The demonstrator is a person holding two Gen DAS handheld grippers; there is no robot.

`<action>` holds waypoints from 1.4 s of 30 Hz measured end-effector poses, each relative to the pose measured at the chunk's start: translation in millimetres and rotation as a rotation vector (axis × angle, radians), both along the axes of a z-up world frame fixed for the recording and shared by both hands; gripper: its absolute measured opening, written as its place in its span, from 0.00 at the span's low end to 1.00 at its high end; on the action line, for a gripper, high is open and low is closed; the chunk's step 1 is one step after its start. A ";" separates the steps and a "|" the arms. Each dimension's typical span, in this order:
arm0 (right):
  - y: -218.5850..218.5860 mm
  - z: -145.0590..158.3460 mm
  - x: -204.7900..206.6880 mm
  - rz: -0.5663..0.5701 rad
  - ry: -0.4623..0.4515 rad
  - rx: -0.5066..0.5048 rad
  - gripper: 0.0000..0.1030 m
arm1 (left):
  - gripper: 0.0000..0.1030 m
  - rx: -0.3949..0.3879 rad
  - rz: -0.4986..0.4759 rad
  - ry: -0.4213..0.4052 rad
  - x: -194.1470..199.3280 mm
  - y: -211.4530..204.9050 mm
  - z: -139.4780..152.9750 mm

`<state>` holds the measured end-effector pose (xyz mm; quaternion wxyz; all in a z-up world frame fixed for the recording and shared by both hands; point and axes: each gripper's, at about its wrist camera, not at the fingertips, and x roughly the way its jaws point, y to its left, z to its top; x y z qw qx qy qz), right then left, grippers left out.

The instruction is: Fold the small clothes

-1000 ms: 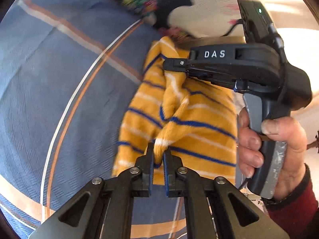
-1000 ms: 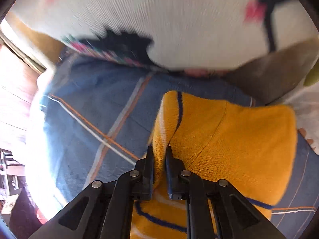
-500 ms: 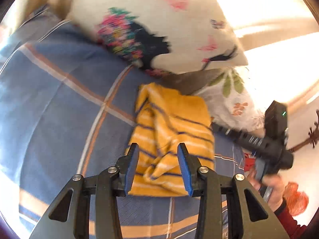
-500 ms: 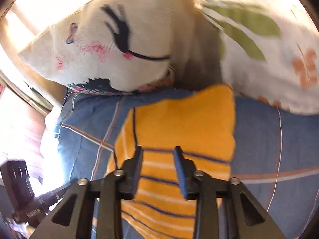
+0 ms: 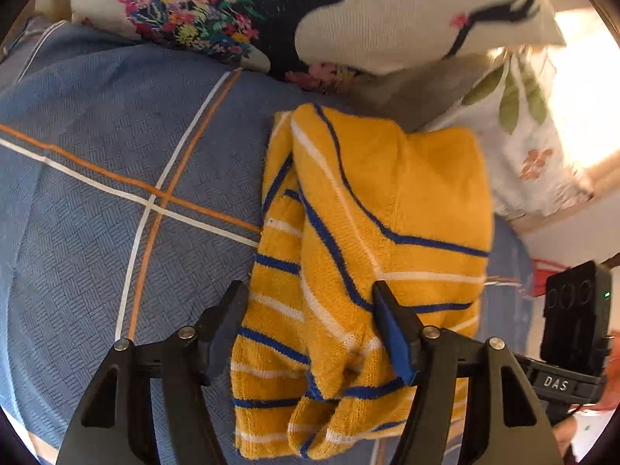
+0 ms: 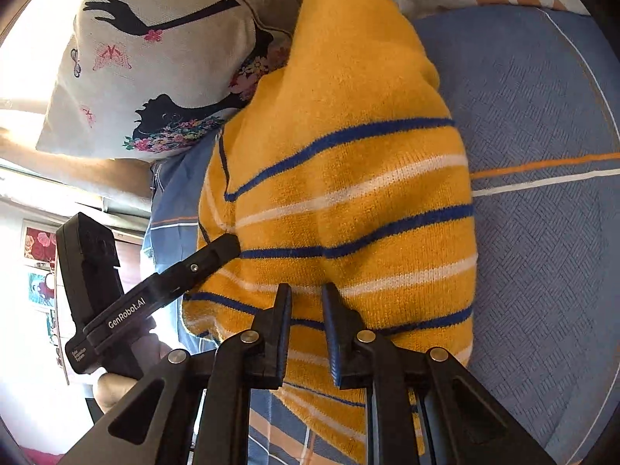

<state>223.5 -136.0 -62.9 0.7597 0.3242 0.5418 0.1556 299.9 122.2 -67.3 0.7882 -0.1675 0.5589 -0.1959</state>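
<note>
A small yellow knit sweater [image 5: 368, 240] with blue and white stripes lies folded on the blue plaid bedspread [image 5: 97, 193]. My left gripper [image 5: 310, 333] is open wide, its fingers either side of the sweater's near edge with a loose sleeve end below. In the right wrist view the sweater [image 6: 348, 178] fills the middle. My right gripper [image 6: 306, 329] is open with a narrow gap, empty, just above the sweater's near edge. The left gripper [image 6: 217, 250] shows there too, touching the sweater's left side.
A white cushion [image 5: 387, 11] with a floral and black figure print lies against the sweater's far end. A second leaf-print pillow [image 5: 534, 147] is at the right. The right hand-held unit [image 5: 573, 333] shows at the lower right edge.
Both grippers let go of the sweater and opened. The sweater now lies folded on the bedspread. Both grippers have come back close to its near edge.
</note>
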 end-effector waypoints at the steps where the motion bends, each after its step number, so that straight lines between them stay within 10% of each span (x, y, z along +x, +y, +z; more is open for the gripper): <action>1: -3.5 6.8 -3.1 -0.006 -0.015 -0.003 0.18 | 0.62 -0.011 0.008 -0.024 -2.9 6.8 7.1; 5: -34.5 37.8 -28.5 -0.078 -0.140 -0.083 0.72 | 0.62 0.011 0.060 -0.117 -14.1 34.4 26.6; 7: -52.2 41.6 -27.4 -0.112 -0.161 -0.152 0.81 | 0.62 0.008 0.088 -0.103 -15.9 47.2 24.8; 16: -67.9 -34.2 30.1 -0.100 -0.039 0.111 0.81 | 0.72 -0.189 -0.092 0.015 4.4 5.8 -12.6; 20: -69.7 -26.3 33.3 -0.087 -0.032 0.146 0.42 | 0.65 -0.190 -0.091 0.015 -3.3 -19.6 -2.1; 22: -77.6 -8.6 26.8 -0.085 -0.067 0.150 0.40 | 0.61 -0.226 -0.100 -0.008 -7.8 -28.4 15.2; 26: -102.7 27.5 3.3 -0.108 -0.152 0.084 0.41 | 0.60 -0.178 -0.100 -0.068 -15.0 -48.9 35.7; 29: -114.4 24.7 -4.5 -0.120 -0.118 -0.024 0.55 | 0.58 0.056 -0.058 -0.018 -5.6 -62.7 11.7; 31: -118.8 14.0 -6.8 -0.140 -0.042 -0.120 0.55 | 0.58 0.011 -0.050 0.044 -2.0 -57.0 -4.1; 36: -122.1 60.8 -42.5 -0.259 -0.215 -0.249 0.55 | 0.58 0.016 -0.045 0.024 -6.6 -48.9 2.6; 42: -92.5 69.3 -12.1 -0.135 -0.238 -0.303 0.55 | 0.58 -0.075 -0.017 0.040 -18.5 -22.9 8.2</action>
